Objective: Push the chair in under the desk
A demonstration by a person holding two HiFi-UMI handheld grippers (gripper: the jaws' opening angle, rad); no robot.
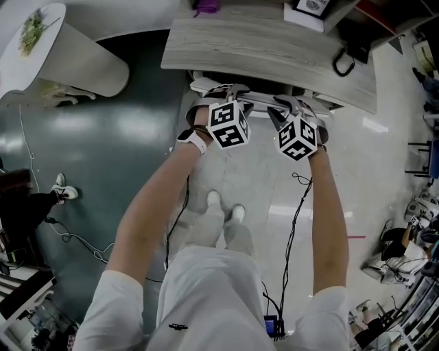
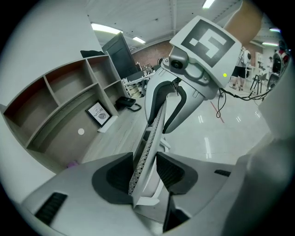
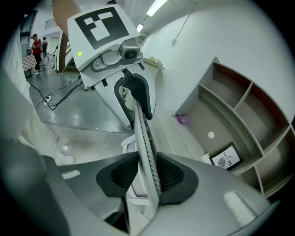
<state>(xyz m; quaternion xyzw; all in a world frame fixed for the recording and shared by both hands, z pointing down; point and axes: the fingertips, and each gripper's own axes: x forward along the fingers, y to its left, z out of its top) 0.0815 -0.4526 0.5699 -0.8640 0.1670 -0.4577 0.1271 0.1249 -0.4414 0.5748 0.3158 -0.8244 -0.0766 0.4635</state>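
Wooden desk (image 1: pixel 274 48) over chair (image 1: pixel 206 85); framed picture (image 1: pixel 312 7), purple item (image 1: pixel 206 8) on top.

Right tool (image 3: pixel 146 177) clamped on top edge of white perforated chair backrest (image 3: pixel 142 131), dark ribbed pads pressing both faces. Left tool (image 3: pixel 136 94) opposite, astride same backrest, marker cube (image 3: pixel 100 23) on top. Wood-grain tabletop (image 3: pixel 177 138) behind carried shelf unit (image 3: pixel 239 115), framed print (image 3: pixel 226 157), small purple object (image 3: pixel 182 120). Glossy grey floor (image 3: pixel 69 115) at left.
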